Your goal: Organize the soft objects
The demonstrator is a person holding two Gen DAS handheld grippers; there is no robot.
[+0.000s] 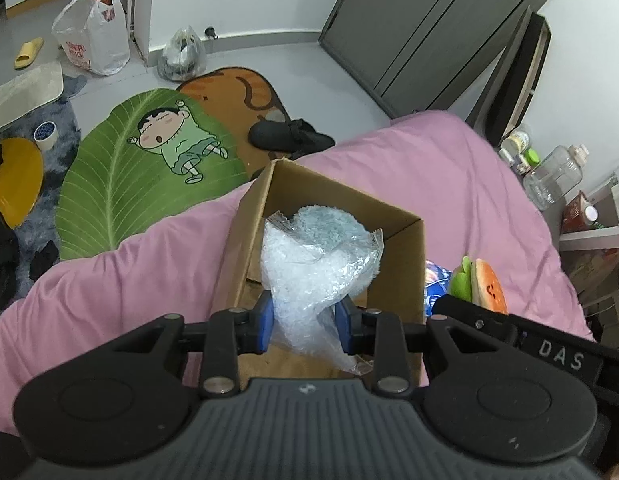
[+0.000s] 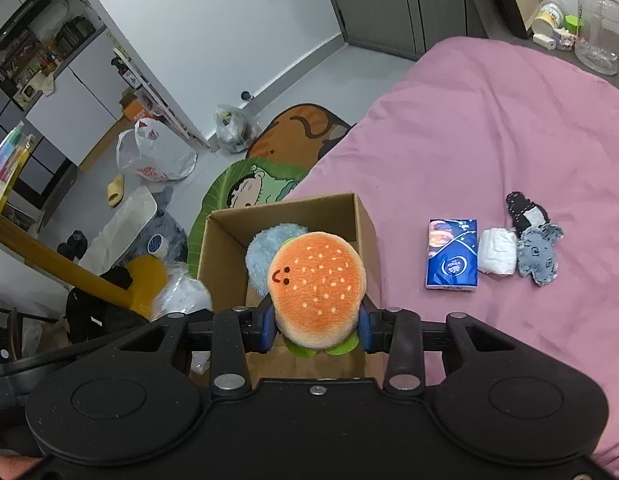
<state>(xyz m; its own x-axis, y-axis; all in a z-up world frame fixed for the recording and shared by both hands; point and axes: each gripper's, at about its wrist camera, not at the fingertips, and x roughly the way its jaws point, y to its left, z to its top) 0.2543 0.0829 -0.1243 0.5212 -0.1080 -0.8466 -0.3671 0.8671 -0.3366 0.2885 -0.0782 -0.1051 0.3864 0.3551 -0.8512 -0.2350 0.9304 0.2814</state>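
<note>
Left claw (image 1: 308, 326) grips bubble wrap (image 1: 315, 276); box (image 2: 225, 264) holds blue plush (image 2: 261, 258)

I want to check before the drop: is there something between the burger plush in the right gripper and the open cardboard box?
Nothing visible blocks it. The right gripper holds the burger plush right over the open cardboard box. A fluffy blue item already lies inside, under the plush, but the opening itself is free.
</note>
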